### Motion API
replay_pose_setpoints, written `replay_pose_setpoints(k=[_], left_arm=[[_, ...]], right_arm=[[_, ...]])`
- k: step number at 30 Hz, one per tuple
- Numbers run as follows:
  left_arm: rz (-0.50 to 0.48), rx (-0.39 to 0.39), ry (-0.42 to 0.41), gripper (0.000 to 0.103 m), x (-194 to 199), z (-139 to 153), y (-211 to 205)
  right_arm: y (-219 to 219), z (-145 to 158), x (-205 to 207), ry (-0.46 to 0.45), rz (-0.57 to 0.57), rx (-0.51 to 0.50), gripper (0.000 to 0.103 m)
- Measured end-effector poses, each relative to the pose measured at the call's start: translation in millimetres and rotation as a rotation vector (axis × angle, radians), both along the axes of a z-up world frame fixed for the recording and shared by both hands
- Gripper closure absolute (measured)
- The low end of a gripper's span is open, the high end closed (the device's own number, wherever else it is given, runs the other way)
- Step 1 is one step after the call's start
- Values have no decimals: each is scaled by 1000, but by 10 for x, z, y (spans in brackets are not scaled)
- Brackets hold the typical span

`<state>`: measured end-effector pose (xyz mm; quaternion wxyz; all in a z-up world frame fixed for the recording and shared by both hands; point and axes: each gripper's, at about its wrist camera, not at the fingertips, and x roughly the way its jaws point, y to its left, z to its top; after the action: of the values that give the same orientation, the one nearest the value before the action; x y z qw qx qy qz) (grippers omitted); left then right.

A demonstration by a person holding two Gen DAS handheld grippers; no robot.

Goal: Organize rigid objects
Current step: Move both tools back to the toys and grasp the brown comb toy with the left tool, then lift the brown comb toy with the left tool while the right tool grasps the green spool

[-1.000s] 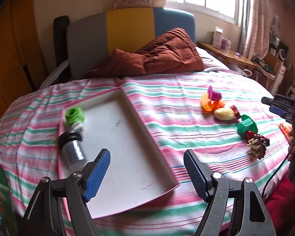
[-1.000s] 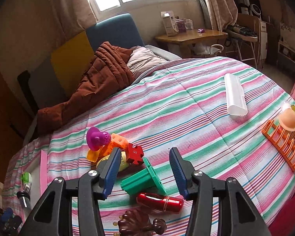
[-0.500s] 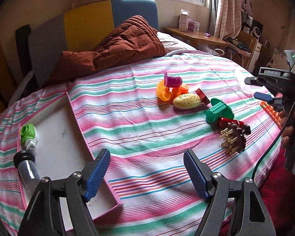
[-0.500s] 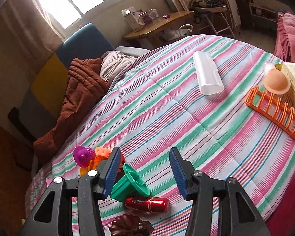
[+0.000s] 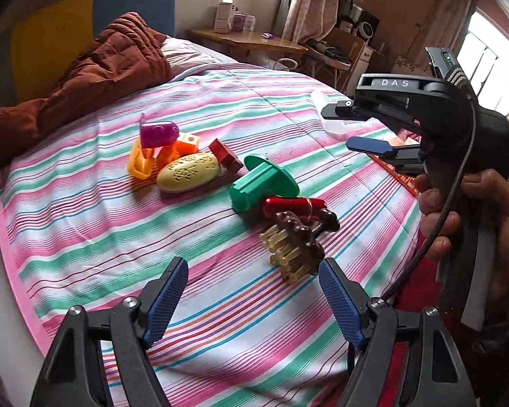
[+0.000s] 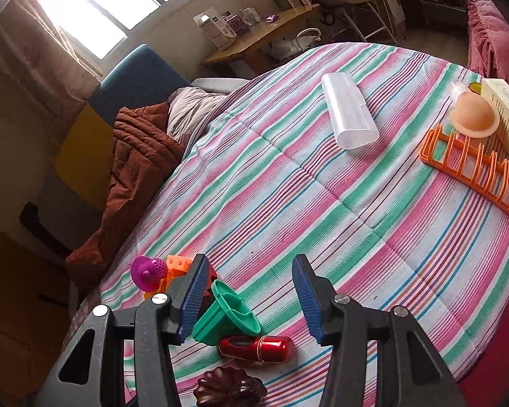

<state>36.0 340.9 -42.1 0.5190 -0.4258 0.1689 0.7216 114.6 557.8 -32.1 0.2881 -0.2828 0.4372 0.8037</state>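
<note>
Toys clustered on bed (image 5: 85,224) ahead of left gripper (image 5: 253,300), jaws apart, brown hair claw (image 5: 297,240) nearest. Green cup (image 6: 225,315), red tube (image 6: 258,347) between right gripper (image 6: 247,296) jaws, spread, gripping nothing.

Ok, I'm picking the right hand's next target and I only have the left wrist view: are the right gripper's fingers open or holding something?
Observer: Open and empty. The right gripper has its fingers spread, with only striped bedspread between them.
Operator: It blocks my view. What's behind it?
Observer: An orange rack lies flat there, with a peach cup and a cream box at its far side.
Operator: And the white thing I half see?
Observer: A white case, lying by itself on the bedspread, apart from the rack.
</note>
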Motion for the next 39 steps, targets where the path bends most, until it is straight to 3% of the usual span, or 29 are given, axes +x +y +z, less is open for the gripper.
replay_pose_setpoints(k=[3,6,11,13,14,15,16,23,30,31,35,39], left_arm=[[-12,6,-45,23,31,-57,145],[-26,-3,-29,18,72,-117,296],[-41,-32,-68,18,6,-328,520],[-42,-48,-94,33,-27,-428,564],[-57,-48,-135,53,-36,-468,569],[-54,-48,-142,65,-39,-479,552],[-50,-37,-125,67,-34,-470,517],[40,-10,-157,67,-213,-460,-14],[135,6,-116,67,-194,-461,-637],[142,16,-123,67,-196,-469,-700],[157,34,-115,67,-204,-472,-835],[166,40,-121,67,-190,-477,-859]], right_arm=[[0,24,14,11,-5,0,51],[8,33,15,18,-9,-5,51],[12,49,10,23,-15,-4,51],[14,46,-3,19,-14,-4,51],[16,44,-15,17,-12,-4,51],[17,40,-25,14,-7,-3,51],[13,32,-37,8,-2,-4,51],[-78,-78,-265,-13,129,-62,51],[-245,-217,-526,-58,263,-113,51],[-280,-216,-563,-63,284,-107,47],[-465,-143,-714,-123,363,-6,31],[-707,-135,-895,-243,455,172,30]])
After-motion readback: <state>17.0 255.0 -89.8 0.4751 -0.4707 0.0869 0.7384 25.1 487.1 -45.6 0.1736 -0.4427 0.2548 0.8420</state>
